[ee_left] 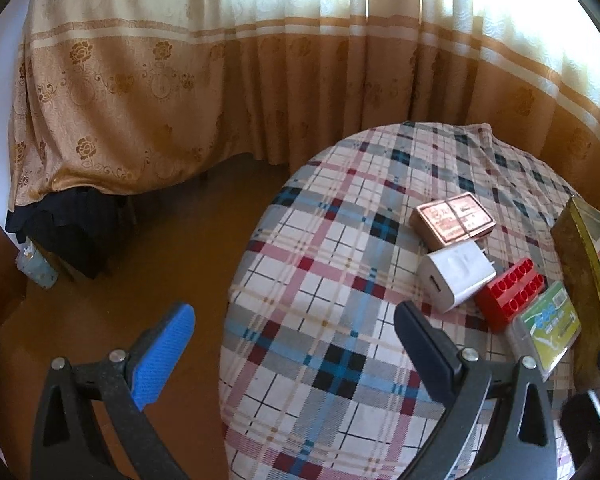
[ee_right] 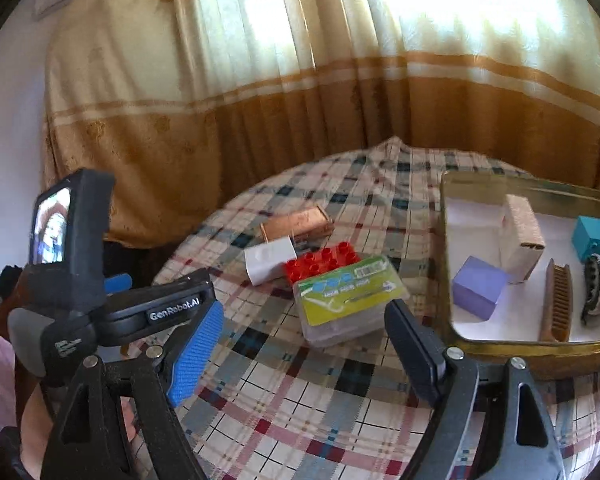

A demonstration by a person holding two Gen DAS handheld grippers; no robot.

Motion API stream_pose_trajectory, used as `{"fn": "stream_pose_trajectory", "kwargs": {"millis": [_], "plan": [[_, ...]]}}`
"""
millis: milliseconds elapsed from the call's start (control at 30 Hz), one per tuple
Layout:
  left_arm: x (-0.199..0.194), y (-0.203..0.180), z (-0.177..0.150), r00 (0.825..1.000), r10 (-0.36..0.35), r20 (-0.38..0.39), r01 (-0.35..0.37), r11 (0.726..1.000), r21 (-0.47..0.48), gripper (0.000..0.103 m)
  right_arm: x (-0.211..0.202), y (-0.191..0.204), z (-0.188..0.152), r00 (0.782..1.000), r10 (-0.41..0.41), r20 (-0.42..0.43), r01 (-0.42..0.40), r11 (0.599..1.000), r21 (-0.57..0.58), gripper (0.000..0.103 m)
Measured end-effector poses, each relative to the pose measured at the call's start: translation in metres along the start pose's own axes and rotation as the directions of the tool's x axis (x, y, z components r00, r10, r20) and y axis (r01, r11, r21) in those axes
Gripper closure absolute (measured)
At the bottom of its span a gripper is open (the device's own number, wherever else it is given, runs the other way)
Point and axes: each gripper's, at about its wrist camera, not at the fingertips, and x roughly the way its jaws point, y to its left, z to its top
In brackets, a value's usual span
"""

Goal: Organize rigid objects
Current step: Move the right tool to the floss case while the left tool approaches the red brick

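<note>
Right now you are holding both grippers spread and empty — right gripper (ee_right: 304,344) hovering over the clear plastic case (ee_right: 346,304), left gripper (ee_left: 292,344) near the table's (ee_left: 300,360) left edge.

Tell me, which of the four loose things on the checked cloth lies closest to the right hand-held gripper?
The clear plastic case with the green label. It lies just ahead of the right hand-held gripper; the red brick, white charger and copper-coloured box sit behind it.
</note>
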Motion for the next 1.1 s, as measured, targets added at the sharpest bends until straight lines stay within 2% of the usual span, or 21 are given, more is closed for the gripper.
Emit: {"fn": "stream_pose_trajectory", "kwargs": {"millis": [133, 267, 467, 633, 700, 767, 833, 967, 1100], "plan": [[0.001, 0.002, -0.001, 1.000, -0.008, -0.005, 0.008, 1.000, -0.006, 0.002, 0.016, -0.012, 0.003, 0.997, -0.028, -0.068, 0.033, 0.996, 0.081, 0.018], [0.002, 0.009, -0.002, 1.000, 0.004, -0.021, -0.004, 1.000, -0.021, 0.002, 0.036, -0.016, 0.009, 0.991, -0.066, -0.120, 0.079, 0.991, 0.108, 0.018], [-0.005, 0.017, 0.000, 1.000, 0.005, -0.001, -0.005, 1.000, -0.023, 0.002, 0.064, -0.008, 0.015, 0.965, -0.137, -0.223, 0.148, 0.988, 0.033, 0.018], [-0.003, 0.024, 0.001, 1.000, -0.003, -0.007, 0.003, 0.999, -0.046, 0.002, 0.073, -0.006, 0.020, 0.957, -0.161, -0.240, 0.166, 0.986, 0.004, 0.017], [-0.003, 0.025, 0.001, 1.000, -0.007, -0.011, 0.006, 0.999, -0.050, 0.002, 0.075, -0.004, 0.019, 0.958, -0.139, -0.251, 0.141, 0.990, -0.011, 0.019], [-0.004, 0.026, 0.001, 1.000, -0.012, -0.012, 0.011, 0.999, -0.050, 0.002, 0.073, -0.003, 0.021, 0.963, -0.105, -0.247, 0.103, 0.994, -0.023, 0.029], [-0.006, 0.025, 0.001, 1.000, -0.014, -0.005, 0.014, 0.999, -0.046, 0.002, 0.071, -0.006, 0.022, 0.966, -0.067, -0.249, 0.061, 0.998, -0.031, 0.033], [-0.009, 0.024, 0.001, 1.000, -0.029, 0.003, 0.029, 0.999, -0.039, 0.002, 0.063, -0.017, 0.021, 0.966, 0.048, -0.254, -0.051, 0.999, -0.004, 0.039], [-0.008, 0.017, 0.002, 0.999, -0.042, 0.001, 0.042, 0.999, -0.020, 0.002, 0.055, -0.019, 0.015, 0.955, 0.055, -0.292, -0.076, 0.995, -0.062, 0.043]]}}
